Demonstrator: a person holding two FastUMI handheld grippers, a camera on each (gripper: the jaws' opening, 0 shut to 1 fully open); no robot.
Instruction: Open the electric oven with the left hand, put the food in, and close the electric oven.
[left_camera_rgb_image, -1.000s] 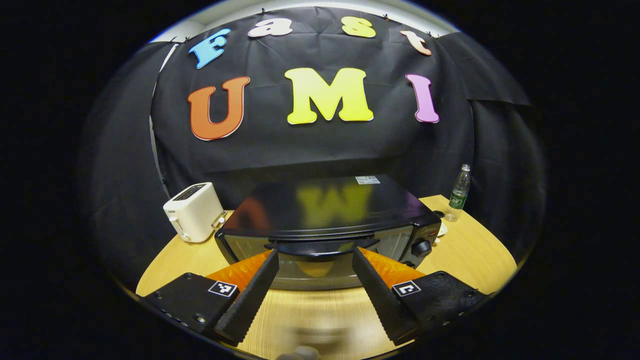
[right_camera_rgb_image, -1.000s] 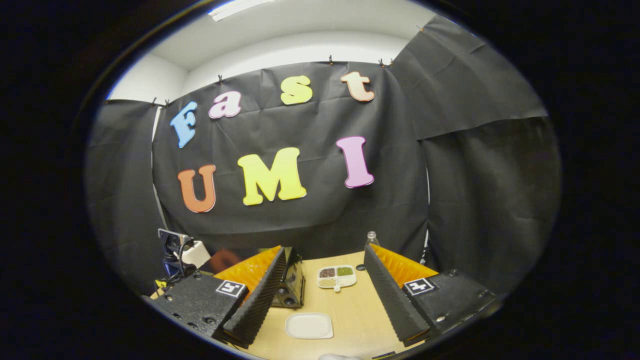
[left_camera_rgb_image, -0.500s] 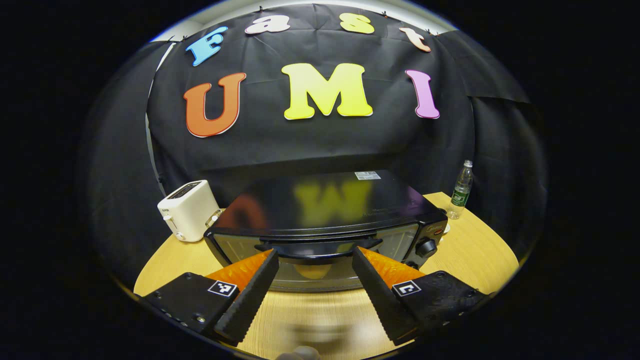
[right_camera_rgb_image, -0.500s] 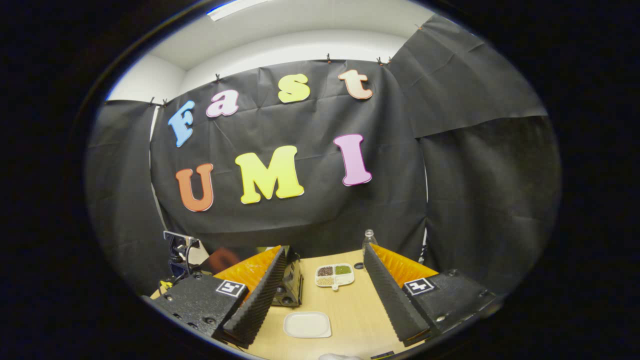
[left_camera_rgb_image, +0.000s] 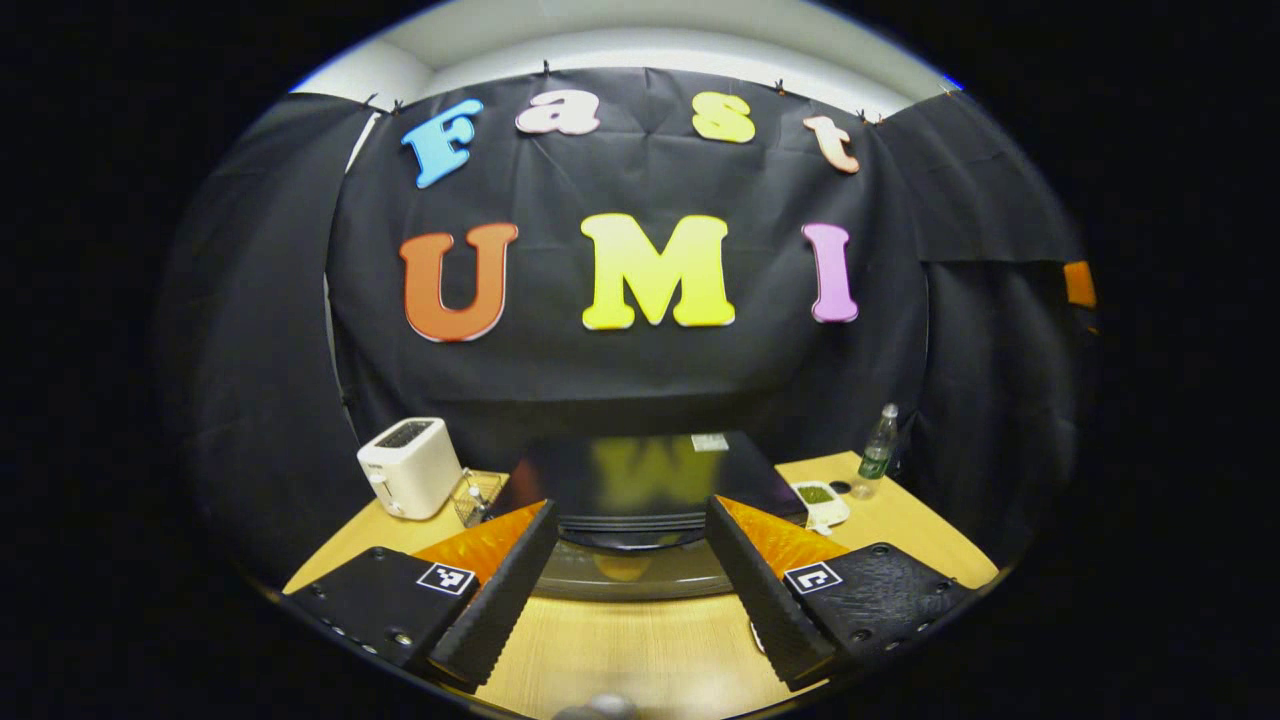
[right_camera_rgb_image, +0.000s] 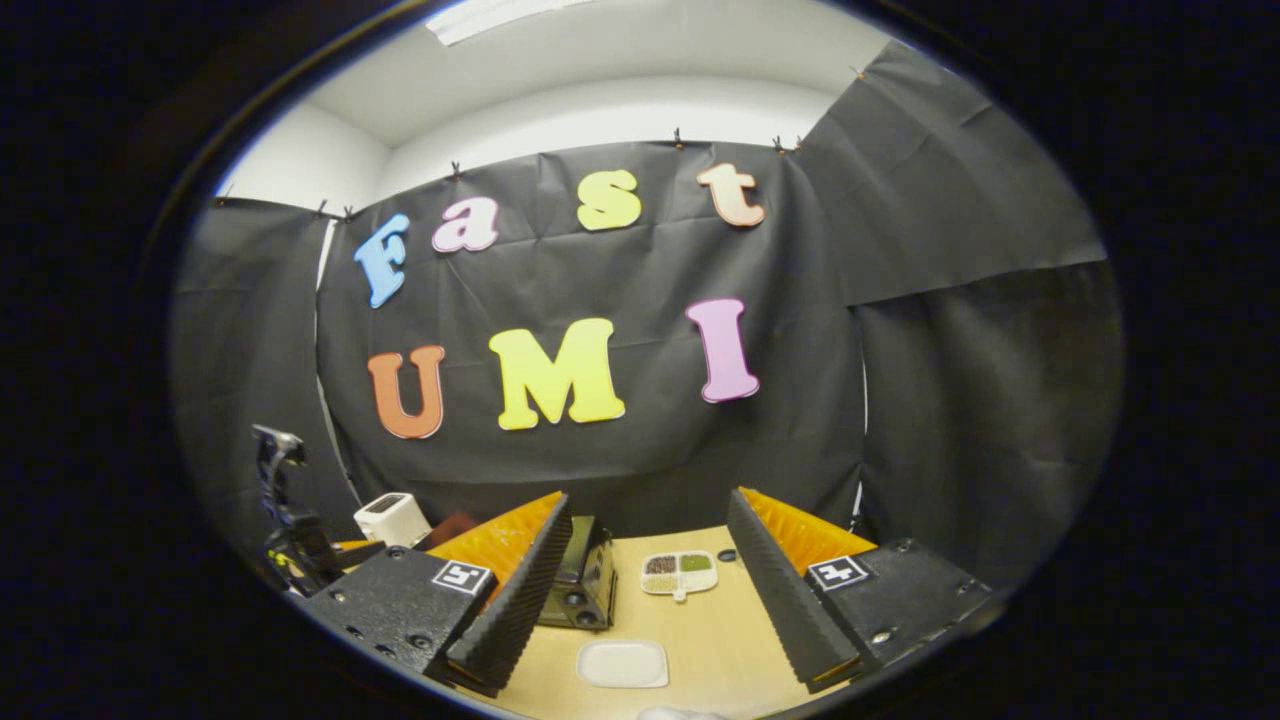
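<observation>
Black glossy electric oven (left_camera_rgb_image: 640, 480) mid-table, door closed. Left gripper (left_camera_rgb_image: 625, 580) just before handle, fingers apart, empty. Right gripper (right_camera_rgb_image: 645, 590) apart, above white rectangular plate (right_camera_rgb_image: 622, 663). Advise straddling handle centrally, closing squarely, pulling down gently.

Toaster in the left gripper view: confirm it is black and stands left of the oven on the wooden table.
Not black: the toaster is white. The left gripper view shows it standing left of the oven on the wooden table, as you said.
</observation>
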